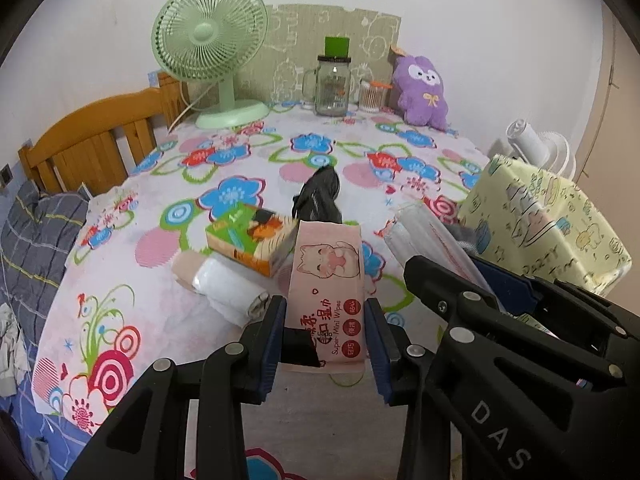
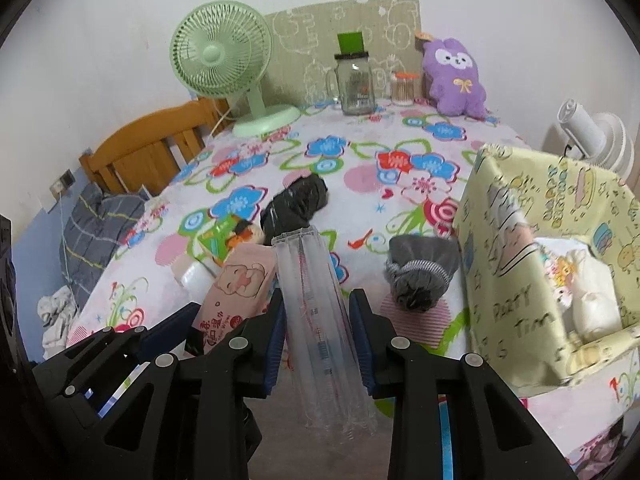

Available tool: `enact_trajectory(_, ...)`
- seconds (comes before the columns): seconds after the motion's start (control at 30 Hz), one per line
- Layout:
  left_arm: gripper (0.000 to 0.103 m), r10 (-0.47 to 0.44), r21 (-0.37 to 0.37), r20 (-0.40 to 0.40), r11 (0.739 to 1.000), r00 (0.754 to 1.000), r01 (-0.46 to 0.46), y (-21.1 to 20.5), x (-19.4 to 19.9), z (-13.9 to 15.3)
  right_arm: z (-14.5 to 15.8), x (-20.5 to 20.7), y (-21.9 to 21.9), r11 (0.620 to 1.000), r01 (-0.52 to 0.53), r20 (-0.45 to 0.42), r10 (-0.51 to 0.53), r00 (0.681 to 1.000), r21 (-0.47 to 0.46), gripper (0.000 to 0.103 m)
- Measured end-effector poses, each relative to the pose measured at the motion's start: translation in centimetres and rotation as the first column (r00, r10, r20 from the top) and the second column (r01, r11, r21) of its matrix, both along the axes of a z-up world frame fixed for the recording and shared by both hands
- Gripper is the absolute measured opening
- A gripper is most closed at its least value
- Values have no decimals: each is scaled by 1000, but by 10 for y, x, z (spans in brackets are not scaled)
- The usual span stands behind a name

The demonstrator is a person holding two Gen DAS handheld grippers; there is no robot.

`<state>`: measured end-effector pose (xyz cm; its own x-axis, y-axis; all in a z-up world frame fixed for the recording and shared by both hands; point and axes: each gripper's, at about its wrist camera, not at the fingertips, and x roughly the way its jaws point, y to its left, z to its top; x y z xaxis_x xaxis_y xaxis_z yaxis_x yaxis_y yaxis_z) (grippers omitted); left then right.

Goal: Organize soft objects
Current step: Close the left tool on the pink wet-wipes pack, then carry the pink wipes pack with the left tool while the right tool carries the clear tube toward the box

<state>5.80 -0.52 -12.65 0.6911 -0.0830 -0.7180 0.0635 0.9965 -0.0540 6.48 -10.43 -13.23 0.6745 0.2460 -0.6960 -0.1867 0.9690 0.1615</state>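
My left gripper [image 1: 326, 332] is shut on a pink pack of wet wipes [image 1: 328, 280], held above the table; the pack also shows in the right wrist view [image 2: 236, 292]. My right gripper [image 2: 318, 340] is shut on a clear plastic packet [image 2: 316, 312], which also shows in the left wrist view [image 1: 432, 240]. A yellow patterned box [image 2: 532, 248] stands at the right with soft items inside. On the flowered tablecloth [image 1: 248, 148] lie a black bag roll [image 1: 320, 196], a green tissue pack [image 1: 252, 240], a white roll [image 1: 228, 288] and a grey sock ball [image 2: 420, 272].
At the table's back stand a green fan [image 1: 212, 52], a glass jar [image 1: 334, 84], a cotton swab jar [image 1: 372, 98] and a purple plush [image 1: 422, 88]. A wooden bed frame [image 1: 92, 140] is at the left. A white fan [image 2: 592, 136] is behind the box.
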Motion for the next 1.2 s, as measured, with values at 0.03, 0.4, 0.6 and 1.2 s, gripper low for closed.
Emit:
enact_trajectory(0.03, 39, 1, 2, 5, 1000, 1000, -1, -1, -1, 3, 3, -1, -1, 1000, 1, 4, -1, 1000, 0, 35)
enact_trajectory(0.4, 39, 1, 5, 69, 1000, 998, -1, -5, -7, 39, 40, -9, -6, 1000, -1, 65, 1, 998, 1, 35)
enact_trajectory(0.6, 39, 1, 12, 105, 1000, 994, -2, -9, -9, 56, 58, -10, -9, 1000, 3, 101, -4, 995, 4, 35)
enact_trajectory(1.2, 39, -21, 32, 173, 999, 985, 16, -30, -6, 89, 95, -12, -28, 1000, 15, 176, -11, 984, -22, 35)
